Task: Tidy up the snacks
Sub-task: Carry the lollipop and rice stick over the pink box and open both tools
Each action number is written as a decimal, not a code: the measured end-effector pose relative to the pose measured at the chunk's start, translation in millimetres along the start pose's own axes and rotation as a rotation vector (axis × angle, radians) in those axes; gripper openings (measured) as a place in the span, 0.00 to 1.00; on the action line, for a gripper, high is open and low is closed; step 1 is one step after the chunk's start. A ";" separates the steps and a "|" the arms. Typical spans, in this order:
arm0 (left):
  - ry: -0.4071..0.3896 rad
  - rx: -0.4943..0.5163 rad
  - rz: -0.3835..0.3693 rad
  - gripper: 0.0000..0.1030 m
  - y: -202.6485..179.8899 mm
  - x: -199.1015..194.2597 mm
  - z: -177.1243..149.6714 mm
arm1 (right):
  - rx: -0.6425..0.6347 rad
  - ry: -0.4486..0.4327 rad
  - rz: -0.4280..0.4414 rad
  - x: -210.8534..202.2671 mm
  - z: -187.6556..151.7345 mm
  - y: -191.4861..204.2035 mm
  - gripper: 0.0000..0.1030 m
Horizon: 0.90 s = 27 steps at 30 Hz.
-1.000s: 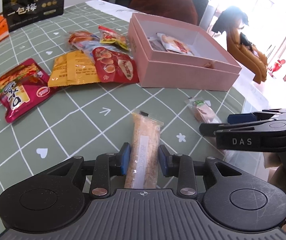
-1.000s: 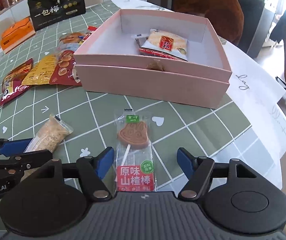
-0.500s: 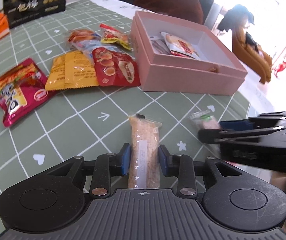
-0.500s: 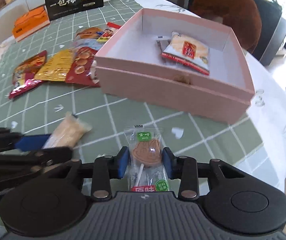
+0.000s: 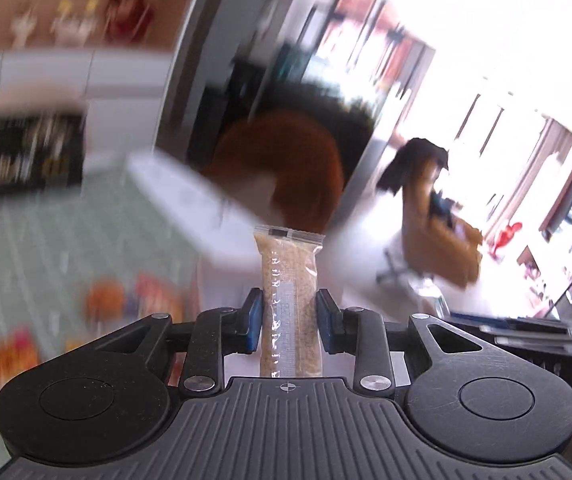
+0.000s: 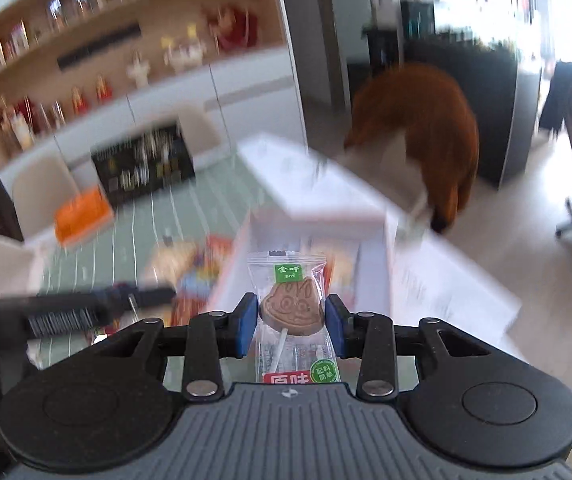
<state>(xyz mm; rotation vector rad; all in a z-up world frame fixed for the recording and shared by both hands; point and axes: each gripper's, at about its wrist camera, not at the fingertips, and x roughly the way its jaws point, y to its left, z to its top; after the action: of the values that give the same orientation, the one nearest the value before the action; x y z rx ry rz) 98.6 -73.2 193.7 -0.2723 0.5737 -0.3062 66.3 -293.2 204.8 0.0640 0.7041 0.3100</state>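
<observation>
— While both cameras are blurring badly, what is the left gripper (image 5: 289, 322) carrying?
— Its blue pads (image 5: 254, 320) are pressing on the two long sides of a narrow clear packet of pale grain bar (image 5: 289, 280), and the jaws are closing on it. The packet is sticking straight out ahead, off the green checked tablecloth (image 5: 46, 240), which is smearing past below on the left.

— And the right gripper (image 6: 290, 322)?
— Its jaws are standing narrow, clamping a wrapped hawthorn lollipop (image 6: 291, 306) by the brown disc, with the white stick running back toward the gripper's body. The wrapper's green label is showing at the far end, the red band at the near end.

— Where is the pink box (image 6: 309, 220) sitting?
— Just beyond and below the lollipop in the right view, open at the top, with blurred snack packets (image 6: 190, 268) lying beside its left wall on the cloth. What is lying inside I cannot tell.

— Anything else showing?
— The left gripper is crossing the right view's left edge as a dark bar, and a brown chair (image 6: 421, 132) is standing past the table
</observation>
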 end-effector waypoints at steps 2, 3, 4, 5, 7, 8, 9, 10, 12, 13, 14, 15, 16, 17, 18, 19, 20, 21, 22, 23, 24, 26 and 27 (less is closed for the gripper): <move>-0.041 0.035 0.015 0.32 -8.3 13.9 14.3 | -0.002 -0.052 -0.013 -6.3 21.1 -7.2 0.35; -0.049 0.043 0.017 0.32 -10.5 23.0 15.5 | 0.002 -0.077 -0.027 -7.2 30.7 -11.9 0.35; -0.048 0.046 0.017 0.32 -11.6 34.9 15.0 | 0.007 -0.090 -0.038 -6.7 36.5 -15.8 0.35; -0.039 0.043 0.013 0.32 -12.3 47.9 12.6 | 0.017 -0.099 -0.050 -4.9 41.0 -20.6 0.35; -0.011 0.035 0.006 0.32 -10.5 75.3 2.9 | 0.047 -0.102 -0.062 0.3 44.6 -31.5 0.36; 0.010 0.030 0.009 0.32 -8.8 89.0 -3.5 | 0.059 -0.095 -0.066 4.3 44.0 -37.0 0.35; 0.033 0.022 0.014 0.32 -5.4 101.1 -10.7 | 0.062 -0.087 -0.073 8.3 41.9 -41.4 0.35; 0.063 0.013 0.021 0.32 -2.0 114.0 -17.5 | 0.062 -0.079 -0.084 11.9 40.3 -43.8 0.35; 0.114 -0.002 0.036 0.32 9.6 131.8 -32.5 | 0.061 -0.051 -0.108 24.4 34.8 -52.1 0.35; 0.143 -0.013 0.039 0.32 13.3 140.8 -37.4 | 0.064 -0.038 -0.111 28.3 32.8 -55.9 0.35; 0.184 -0.031 0.032 0.32 18.3 150.2 -41.9 | 0.071 -0.020 -0.113 36.2 31.7 -59.2 0.35; 0.237 -0.054 0.015 0.32 23.4 158.3 -46.6 | 0.080 -0.002 -0.116 46.2 31.2 -62.9 0.35; 0.301 -0.076 -0.006 0.33 28.2 168.5 -49.6 | 0.089 0.012 -0.116 55.3 29.9 -65.0 0.35; 0.328 -0.082 -0.013 0.31 32.3 173.1 -51.6 | 0.102 0.027 -0.111 65.6 29.5 -67.5 0.35; 0.324 -0.073 -0.003 0.30 33.8 174.0 -53.0 | 0.114 0.040 -0.102 73.9 28.8 -68.0 0.35; 0.310 -0.057 0.015 0.30 33.5 173.5 -53.2 | 0.122 0.052 -0.094 80.9 26.8 -68.1 0.36; 0.302 -0.044 0.026 0.30 34.4 173.6 -51.1 | 0.126 0.068 -0.085 90.3 26.2 -67.6 0.36; 0.303 -0.038 0.029 0.30 35.5 174.0 -49.5 | 0.125 0.084 -0.080 100.5 26.1 -66.0 0.36; 0.307 -0.035 0.029 0.30 36.9 174.1 -48.5 | 0.120 0.099 -0.078 110.4 26.1 -63.6 0.36; 0.309 -0.030 0.030 0.30 37.2 175.2 -45.6 | 0.114 0.111 -0.078 118.2 27.1 -61.9 0.36; 0.310 -0.022 0.034 0.30 37.7 175.6 -42.8 | 0.107 0.123 -0.076 128.2 27.6 -59.6 0.36; 0.303 0.000 0.040 0.31 40.4 173.2 -37.7 | 0.098 0.143 -0.075 143.1 29.5 -56.3 0.36; 0.292 0.006 0.033 0.31 42.5 169.4 -35.1 | 0.095 0.152 -0.080 151.6 29.9 -54.3 0.36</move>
<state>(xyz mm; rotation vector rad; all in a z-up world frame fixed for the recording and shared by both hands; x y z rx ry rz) 222.5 -100.4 68.6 -0.2130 0.8643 -0.3176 208.5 -297.8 123.9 0.1035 0.8703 0.2062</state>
